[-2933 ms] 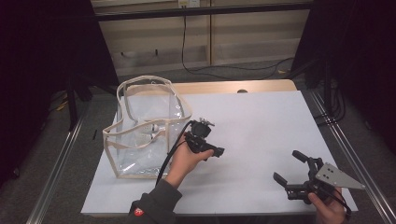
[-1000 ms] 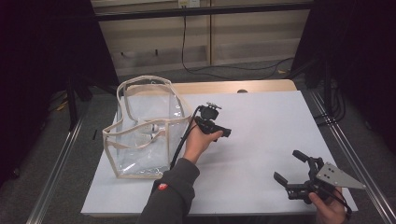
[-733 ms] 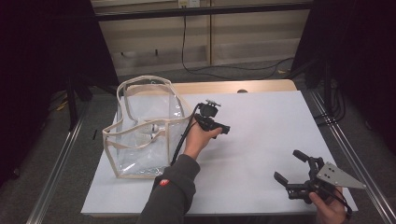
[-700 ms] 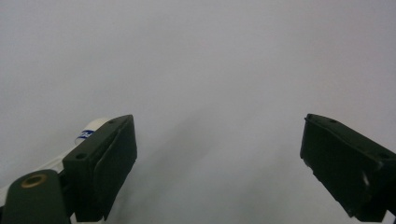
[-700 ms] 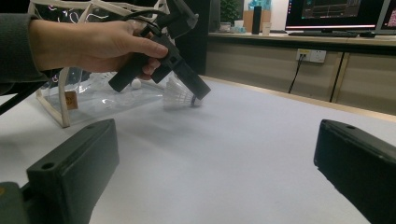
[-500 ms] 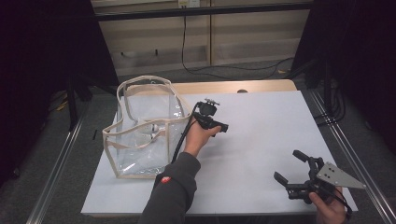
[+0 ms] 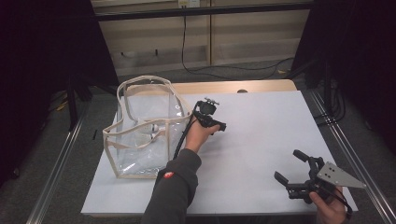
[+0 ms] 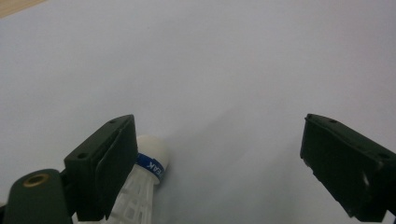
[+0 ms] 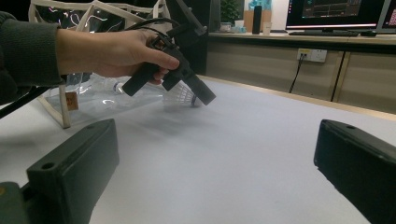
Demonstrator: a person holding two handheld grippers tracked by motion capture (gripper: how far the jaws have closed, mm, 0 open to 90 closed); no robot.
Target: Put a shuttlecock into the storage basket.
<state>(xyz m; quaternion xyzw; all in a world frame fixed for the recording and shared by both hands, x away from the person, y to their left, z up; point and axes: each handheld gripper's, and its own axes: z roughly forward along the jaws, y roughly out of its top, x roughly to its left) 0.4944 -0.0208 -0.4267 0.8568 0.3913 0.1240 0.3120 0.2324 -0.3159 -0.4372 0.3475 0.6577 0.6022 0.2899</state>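
Note:
A white shuttlecock [image 8: 148, 158] with a blue band lies on the white table sheet [image 7: 261, 140], its cork tip beside the left jaw of my left gripper [image 8: 219, 135]. That gripper's jaws stand wide apart, and the other jaw is far from the shuttlecock. In the high view my left gripper [image 7: 215, 122] hovers low over the sheet, just right of a clear bag [image 7: 140, 140]. From the right gripper view, the left gripper [image 9: 198, 95] slants down at the shuttlecock [image 9: 180, 97]. My right gripper [image 7: 290, 166] [image 9: 215, 140] rests open at the front right with nothing in it.
The clear bag [image 9: 70, 100] with beige trim and handles stands upright at the sheet's left edge, with something small inside. A strip of wooden tabletop [image 7: 224, 87] runs along the back. Metal rails [image 7: 343, 154] flank both sides of the table. A cable [image 7: 182, 135] trails from the left gripper.
Since the earliest frame my left hand has moved away from me, toward the back of the sheet. Over the last second it has sunk a little. The right gripper has stayed put.

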